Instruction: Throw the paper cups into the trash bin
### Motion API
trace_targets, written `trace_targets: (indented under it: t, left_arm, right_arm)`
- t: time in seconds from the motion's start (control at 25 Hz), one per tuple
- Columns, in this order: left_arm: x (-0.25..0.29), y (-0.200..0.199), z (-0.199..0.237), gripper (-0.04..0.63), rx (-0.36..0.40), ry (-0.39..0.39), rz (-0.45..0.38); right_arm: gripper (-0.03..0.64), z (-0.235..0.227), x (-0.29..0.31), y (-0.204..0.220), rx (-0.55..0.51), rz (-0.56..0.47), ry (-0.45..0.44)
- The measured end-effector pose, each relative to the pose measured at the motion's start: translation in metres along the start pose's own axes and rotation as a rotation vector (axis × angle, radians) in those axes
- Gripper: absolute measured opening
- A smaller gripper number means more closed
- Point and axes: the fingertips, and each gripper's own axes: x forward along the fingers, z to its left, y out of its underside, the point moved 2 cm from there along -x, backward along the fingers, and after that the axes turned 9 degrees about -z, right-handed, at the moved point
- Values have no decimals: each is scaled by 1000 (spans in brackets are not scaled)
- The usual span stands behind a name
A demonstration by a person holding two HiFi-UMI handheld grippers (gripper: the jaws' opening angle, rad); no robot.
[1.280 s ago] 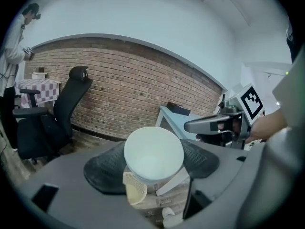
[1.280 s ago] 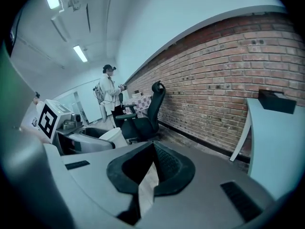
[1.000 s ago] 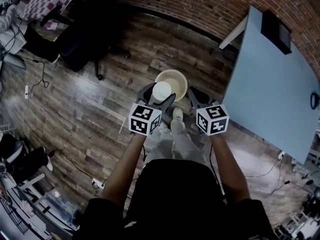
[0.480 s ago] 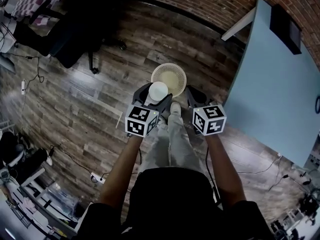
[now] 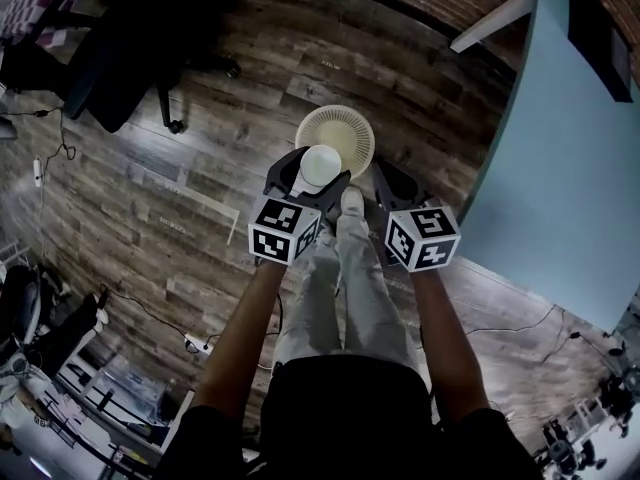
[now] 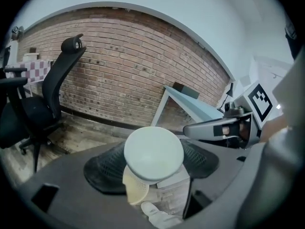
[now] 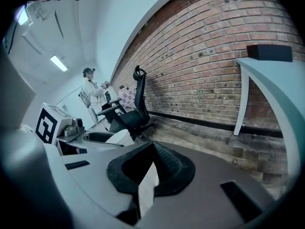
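A white paper cup [image 5: 320,165] is clamped in my left gripper [image 5: 315,171], which is shut on it. In the head view the cup hangs over the near rim of the cream mesh trash bin [image 5: 340,133] standing on the wood floor. The left gripper view shows the cup's round end [image 6: 153,152] between the black pads, with the bin [image 6: 134,187] just beneath it. To the cup's right, at the same height, my right gripper [image 5: 392,183] is shut with nothing in it. Its pads meet at the tip in the right gripper view [image 7: 153,149].
A light blue table [image 5: 560,148] with a black box [image 5: 600,28] stands at the right. A black office chair [image 5: 130,58] is at the far left, below a brick wall [image 6: 133,70]. The holder's shoe [image 5: 352,201] is by the bin. Cables [image 5: 160,323] lie on the floor.
Both grippers and the cup have moved slightly forward, and the bin now lies closer under the cup. The left gripper's hold on the cup is unchanged.
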Motion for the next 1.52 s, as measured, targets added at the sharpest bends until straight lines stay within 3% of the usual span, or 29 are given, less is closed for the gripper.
trace_targets:
  t: [0.4, 0.76, 1.32, 1.52]
  left_arm:
    - [45, 66, 25, 359, -36, 23, 62]
    - [87, 130, 58, 359, -91, 28, 78]
    - [157, 231, 106, 359, -57, 42, 147]
    - [185, 248, 118, 359, -42, 51, 145]
  right_arm:
    - [5, -32, 44, 55, 29, 58, 9]
    - [5, -78, 86, 109, 80, 85, 90]
    - [5, -110, 146, 198, 111, 166, 84]
    - [5, -118, 155, 215, 113, 192, 78]
